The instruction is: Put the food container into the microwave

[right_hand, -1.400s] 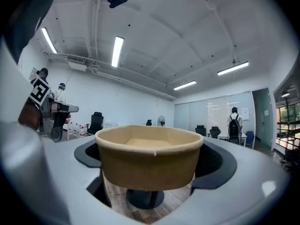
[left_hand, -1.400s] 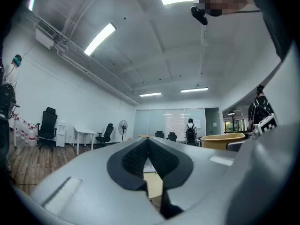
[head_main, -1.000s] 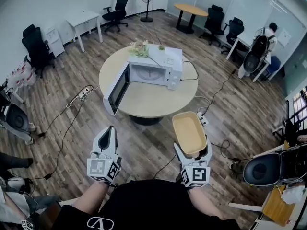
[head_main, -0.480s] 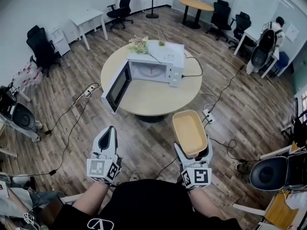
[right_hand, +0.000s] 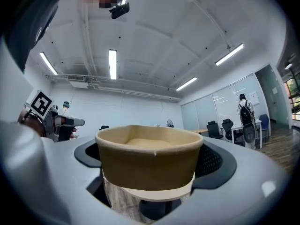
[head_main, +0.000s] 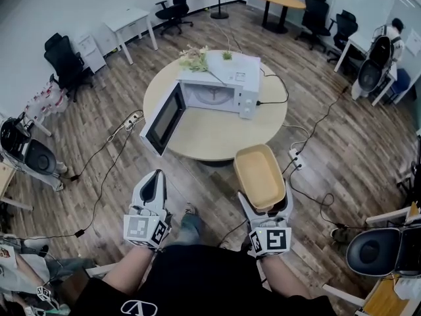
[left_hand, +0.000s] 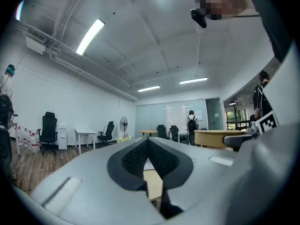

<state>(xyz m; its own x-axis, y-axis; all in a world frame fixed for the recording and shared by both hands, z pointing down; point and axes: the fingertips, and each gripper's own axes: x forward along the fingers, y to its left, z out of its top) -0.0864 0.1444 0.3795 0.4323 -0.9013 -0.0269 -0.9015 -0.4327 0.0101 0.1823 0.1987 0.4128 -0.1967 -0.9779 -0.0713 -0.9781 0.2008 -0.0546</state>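
The empty tan food container (head_main: 260, 176) hangs in the air over the wood floor, just short of the round table's (head_main: 263, 127) 5 o'clock edge. The right gripper (head_main: 264, 208) clamps it by its near end wall alone, so most of the tub juts out past the jaws. The left gripper (head_main: 155, 178) rides at the container's 9 o'clock with its jaws pressed together on nothing.

The white microwave (head_main: 227, 78) sits on the table, toward 11 o'clock from the container. Its door (head_main: 164, 118) is swung wide toward 7 o'clock and the cavity (head_main: 212, 97) lies bare.

With so short a hold, the tub will probably sag or twist free if its far rim clips the table edge, the cavity frame or the open door. Cables and a power strip (head_main: 133, 118) trail over the floor near the table's foot, so a step could snag them. Flowers (head_main: 194, 59) lie behind the microwave, out of the way.
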